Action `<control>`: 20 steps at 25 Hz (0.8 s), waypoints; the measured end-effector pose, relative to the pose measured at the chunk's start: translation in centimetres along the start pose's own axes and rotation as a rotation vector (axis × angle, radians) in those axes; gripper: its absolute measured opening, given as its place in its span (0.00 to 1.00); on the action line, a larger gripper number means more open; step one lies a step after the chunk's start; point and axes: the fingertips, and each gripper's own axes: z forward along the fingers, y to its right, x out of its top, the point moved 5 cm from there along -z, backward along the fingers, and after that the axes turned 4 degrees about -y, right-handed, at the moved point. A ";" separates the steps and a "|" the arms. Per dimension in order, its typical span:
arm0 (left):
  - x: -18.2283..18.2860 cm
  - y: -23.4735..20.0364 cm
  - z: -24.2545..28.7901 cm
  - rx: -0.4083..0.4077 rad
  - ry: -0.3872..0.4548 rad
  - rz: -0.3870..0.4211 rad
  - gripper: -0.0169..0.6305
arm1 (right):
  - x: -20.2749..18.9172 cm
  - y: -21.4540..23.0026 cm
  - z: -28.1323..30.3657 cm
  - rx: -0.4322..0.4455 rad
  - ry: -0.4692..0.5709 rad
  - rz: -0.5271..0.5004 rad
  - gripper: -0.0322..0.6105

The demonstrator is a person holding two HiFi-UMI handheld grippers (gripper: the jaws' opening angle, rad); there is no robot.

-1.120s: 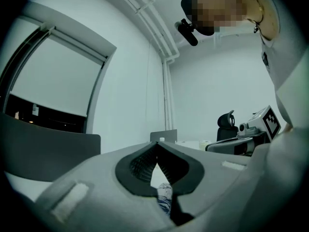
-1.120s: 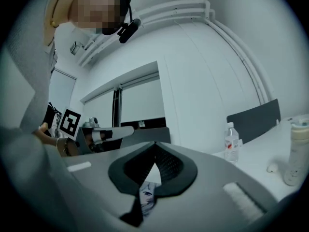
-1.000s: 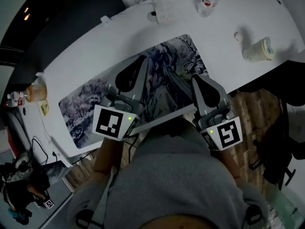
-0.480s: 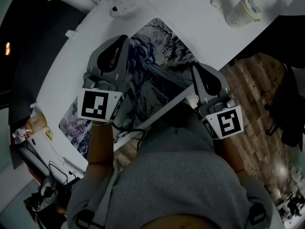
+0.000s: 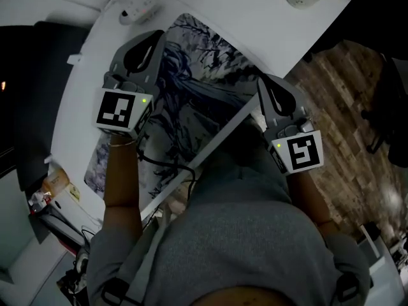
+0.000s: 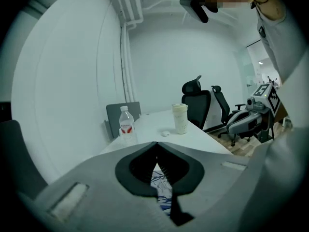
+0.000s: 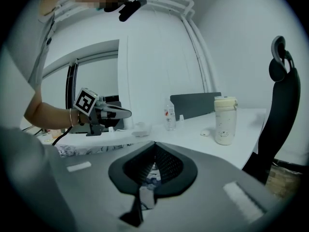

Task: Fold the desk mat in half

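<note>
1. The desk mat [image 5: 197, 101] lies flat and unfolded on the white table [image 5: 261, 24], with its dark blue and white drawing facing up.
2. Its long axis runs left to right, parallel to the table's near edge. In the head view it looks slanted, from lower left to upper right.
3. The left gripper [image 5: 152, 38] hangs over the mat's far long edge. Its jaws are pressed together with nothing between them.
4. The right gripper [image 5: 262, 83] is at the mat's near right corner, by the table edge. Its jaws are closed in the same way and hold nothing. I cannot tell whether either gripper touches the mat.
5. On the far right part of the table stand a water bottle [image 6: 126, 120] and a pale tumbler [image 6: 180, 118], with a small white object [image 6: 165, 133] between them.
6. A white box [image 5: 137, 6] lies beyond the mat's far edge.
7. Behind the table there are 2 dark office chairs [image 6: 198, 103], a white wall [image 6: 72, 71] and pipes [image 6: 126, 42] on it. The floor [image 5: 347, 94] is of brown wood.
</note>
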 end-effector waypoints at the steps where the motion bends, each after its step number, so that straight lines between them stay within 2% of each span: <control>1: -0.4 0.1 0.6 -0.019 -0.011 0.007 0.02 | -0.4 0.1 0.0 -0.008 -0.009 0.000 0.05; 6: -2.3 0.7 3.6 -0.091 -0.097 0.098 0.02 | -1.6 0.5 0.3 -0.027 -0.018 0.018 0.05; 10: -3.4 0.2 5.7 -0.108 -0.144 0.127 0.02 | -1.8 0.5 0.8 -0.030 -0.024 0.024 0.08; 12: -3.9 -0.1 6.7 -0.135 -0.172 0.134 0.14 | -2.2 0.6 1.1 -0.040 -0.043 0.033 0.13; 16: -5.5 -0.6 9.1 -0.193 -0.240 0.171 0.25 | -4.2 1.4 1.8 -0.070 -0.102 0.042 0.25; 18: -6.6 -0.8 10.1 -0.227 -0.292 0.208 0.37 | -5.2 1.6 2.1 -0.081 -0.136 0.049 0.27; 20: -7.6 -1.2 10.8 -0.250 -0.330 0.230 0.40 | -6.2 1.8 2.4 -0.088 -0.167 0.050 0.28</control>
